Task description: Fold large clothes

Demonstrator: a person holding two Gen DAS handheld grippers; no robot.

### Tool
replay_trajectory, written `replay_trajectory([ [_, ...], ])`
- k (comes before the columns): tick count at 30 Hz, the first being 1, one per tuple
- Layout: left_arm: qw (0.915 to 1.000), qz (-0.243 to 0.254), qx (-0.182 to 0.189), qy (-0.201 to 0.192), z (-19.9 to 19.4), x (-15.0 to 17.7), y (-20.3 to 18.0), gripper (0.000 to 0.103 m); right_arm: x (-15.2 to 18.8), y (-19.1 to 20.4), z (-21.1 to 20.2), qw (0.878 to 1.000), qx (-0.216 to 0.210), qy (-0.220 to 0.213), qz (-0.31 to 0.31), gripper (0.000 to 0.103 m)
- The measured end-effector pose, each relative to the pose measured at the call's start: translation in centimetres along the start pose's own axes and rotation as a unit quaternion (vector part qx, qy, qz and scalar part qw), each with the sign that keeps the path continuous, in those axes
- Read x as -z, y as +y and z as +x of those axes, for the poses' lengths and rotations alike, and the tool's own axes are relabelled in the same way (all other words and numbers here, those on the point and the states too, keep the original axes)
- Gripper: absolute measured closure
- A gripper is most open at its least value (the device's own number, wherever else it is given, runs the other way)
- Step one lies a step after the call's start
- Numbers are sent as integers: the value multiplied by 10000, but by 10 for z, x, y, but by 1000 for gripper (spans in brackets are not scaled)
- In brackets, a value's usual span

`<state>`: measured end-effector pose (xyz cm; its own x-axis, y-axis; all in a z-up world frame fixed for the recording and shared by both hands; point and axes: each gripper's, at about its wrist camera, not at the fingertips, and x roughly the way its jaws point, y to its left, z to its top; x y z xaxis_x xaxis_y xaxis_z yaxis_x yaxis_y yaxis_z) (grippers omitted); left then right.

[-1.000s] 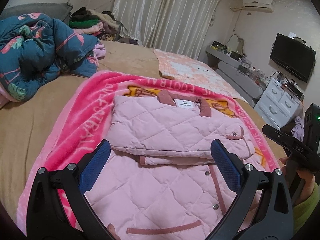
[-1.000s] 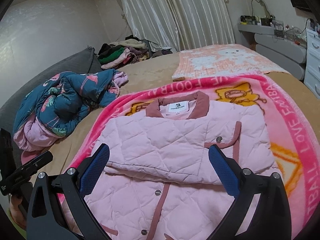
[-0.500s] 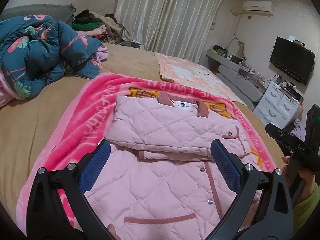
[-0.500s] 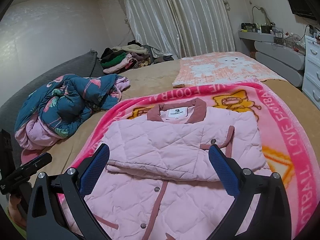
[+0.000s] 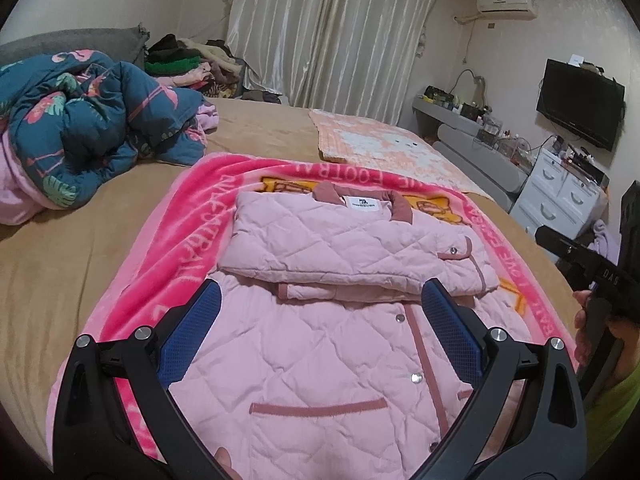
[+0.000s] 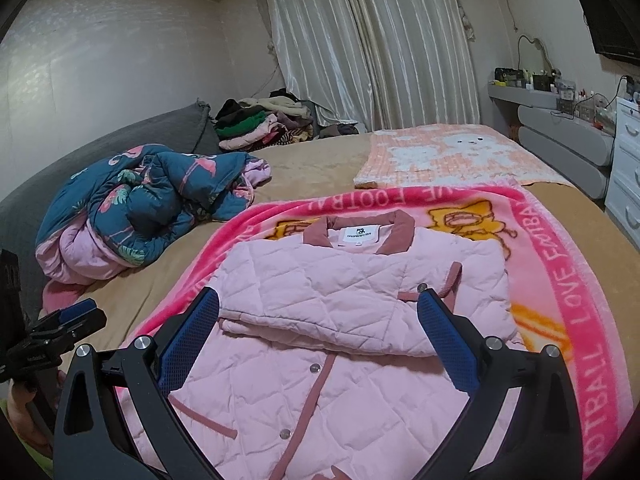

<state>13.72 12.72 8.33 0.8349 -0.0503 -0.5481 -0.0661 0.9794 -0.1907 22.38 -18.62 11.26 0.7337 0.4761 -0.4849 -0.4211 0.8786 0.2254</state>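
Note:
A pink quilted jacket point(image 5: 340, 344) point(image 6: 320, 320) with a dusty-rose collar lies on a bright pink blanket point(image 5: 188, 240) point(image 6: 568, 292) on the bed. Its sleeves are folded across the chest, forming a band below the collar. My left gripper point(image 5: 318, 312) hovers open above the jacket's lower half, nothing between its blue pads. In the same way my right gripper point(image 6: 316, 324) hangs open over the jacket's near part. Each view catches the other gripper at its edge, held by a hand: the right one point(image 5: 584, 264), the left one point(image 6: 52, 328).
A crumpled teal flamingo quilt point(image 5: 80, 128) point(image 6: 148, 204) lies left on the tan bed point(image 5: 48, 264). A peach mat point(image 5: 380, 148) point(image 6: 452, 156) sits beyond the blanket. Stacked clothes point(image 6: 260, 124) rest by the curtains; drawers point(image 5: 560, 200) and a TV point(image 5: 580, 104) stand right.
Both grippers have drawn back and risen from the jacket, so more of its lower half and hem pocket shows. The jacket itself has not moved.

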Motion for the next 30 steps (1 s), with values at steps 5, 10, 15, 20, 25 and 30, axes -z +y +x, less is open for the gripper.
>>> replay_trajectory([
  [5,9999,101,-58,0,-10,8,-7,9,5,-2,-13,10000,15,-31,-4,4],
  [10,9997,200,-114,-16,-20,16,-14,9,10,-2,-23,10000,1,-38,-38,4],
  [15,9996,216,-165,10,-26,23,-18,9,17,-1,-29,10000,-14,-1,-74,4],
  [20,9995,237,-206,-4,-34,30,-21,9,23,1,-37,9999,-16,22,-138,4],
  [25,9995,204,-252,35,-40,39,-21,9,31,4,-46,9997,-7,83,-243,4],
  [30,9993,207,-313,73,-45,47,-20,9,40,2,-54,9995,35,136,-269,4],
])
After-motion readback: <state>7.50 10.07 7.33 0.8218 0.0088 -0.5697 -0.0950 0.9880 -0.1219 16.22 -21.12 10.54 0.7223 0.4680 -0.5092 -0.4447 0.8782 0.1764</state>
